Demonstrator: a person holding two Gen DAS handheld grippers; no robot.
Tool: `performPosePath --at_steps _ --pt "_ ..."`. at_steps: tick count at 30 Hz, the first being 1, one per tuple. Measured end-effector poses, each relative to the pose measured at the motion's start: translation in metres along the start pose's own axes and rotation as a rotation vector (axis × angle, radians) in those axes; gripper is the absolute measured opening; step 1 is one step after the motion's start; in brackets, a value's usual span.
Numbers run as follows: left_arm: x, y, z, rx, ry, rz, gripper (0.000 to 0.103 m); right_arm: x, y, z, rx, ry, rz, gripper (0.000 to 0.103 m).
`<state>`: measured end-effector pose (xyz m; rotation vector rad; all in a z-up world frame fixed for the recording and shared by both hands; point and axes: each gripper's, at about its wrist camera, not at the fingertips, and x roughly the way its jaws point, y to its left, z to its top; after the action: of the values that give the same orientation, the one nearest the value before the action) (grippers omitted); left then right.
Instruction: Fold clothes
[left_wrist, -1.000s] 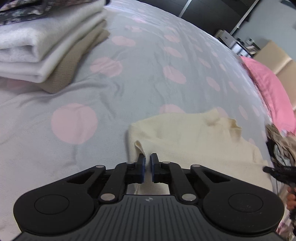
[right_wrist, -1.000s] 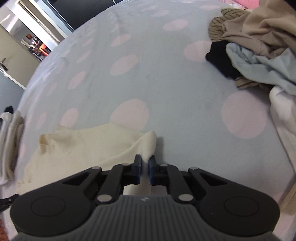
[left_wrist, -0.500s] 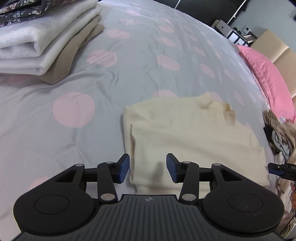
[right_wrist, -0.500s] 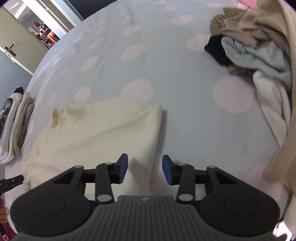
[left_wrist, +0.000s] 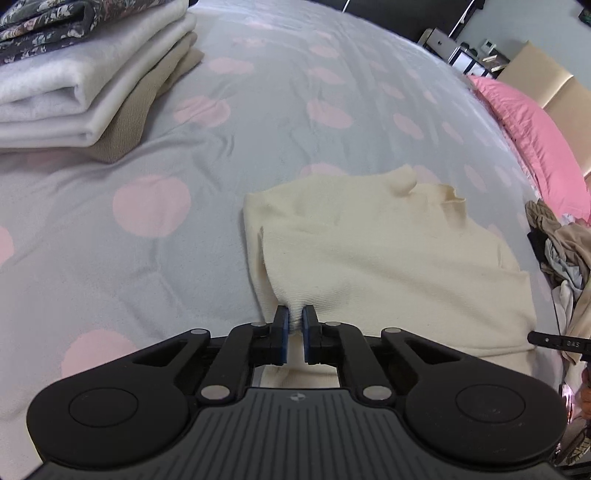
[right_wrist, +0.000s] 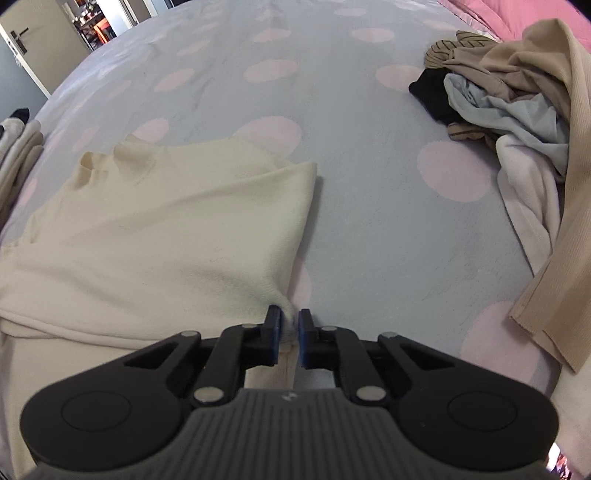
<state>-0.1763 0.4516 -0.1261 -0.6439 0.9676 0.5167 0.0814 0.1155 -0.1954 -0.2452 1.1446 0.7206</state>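
Left tool (left_wrist: 294, 320) | right tool (right_wrist: 288, 320) | both reclosing on cream top (left_wrist: 388, 251)

Little legible text appears. On the tip of the right gripper (left_wrist: 557, 343), which pokes in at the right edge of the left wrist view just beyond the cream top (left_wrist: 388, 258), small pale characters stand on the black housing; they look like "DAS", though the print is too small to be sure. On the ribbed grey body of the left gripper (left_wrist: 294, 325), just behind its fingers, sits a small round quartered emblem without lettering. A similar small mark sits in the same place on the right gripper's body in its own view, too blurred to read. No other lettering, numbers or signs can be read.
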Motion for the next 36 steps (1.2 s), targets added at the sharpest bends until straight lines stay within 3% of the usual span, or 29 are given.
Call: performPosePath --at_steps 6,9,12,16,20,28,36 --pt "0.017 0.004 -0.007 0.004 0.032 0.034 0.007 0.001 -0.008 0.001 0.025 0.013 0.012 0.013" --pt "0.007 -0.003 -0.01 0.037 0.025 0.054 0.014 -0.009 -0.007 -0.003 0.011 -0.013 -0.006 0.037" --pt "-0.005 -0.008 -0.02 0.053 0.027 0.046 0.024 -0.02 -0.004 -0.013 -0.008 -0.015 0.005 0.037" --pt "-0.019 -0.015 -0.042 0.074 0.043 0.031 0.03 -0.035 -0.002 -0.033 -0.003 0.008 0.037 0.038" --pt "-0.032 -0.016 -0.068 0.082 0.053 0.046 0.042 -0.047 0.004 -0.065 -0.03 0.041 0.037 0.044" --pt "-0.043 -0.007 -0.136 0.064 0.146 0.067 0.042 -0.064 0.003 -0.134 -0.055 0.108 0.025 0.051" --pt "-0.055 -0.006 -0.184 0.068 0.172 0.074 0.042 -0.078 0.014 -0.183 -0.13 0.121 0.001 0.052"
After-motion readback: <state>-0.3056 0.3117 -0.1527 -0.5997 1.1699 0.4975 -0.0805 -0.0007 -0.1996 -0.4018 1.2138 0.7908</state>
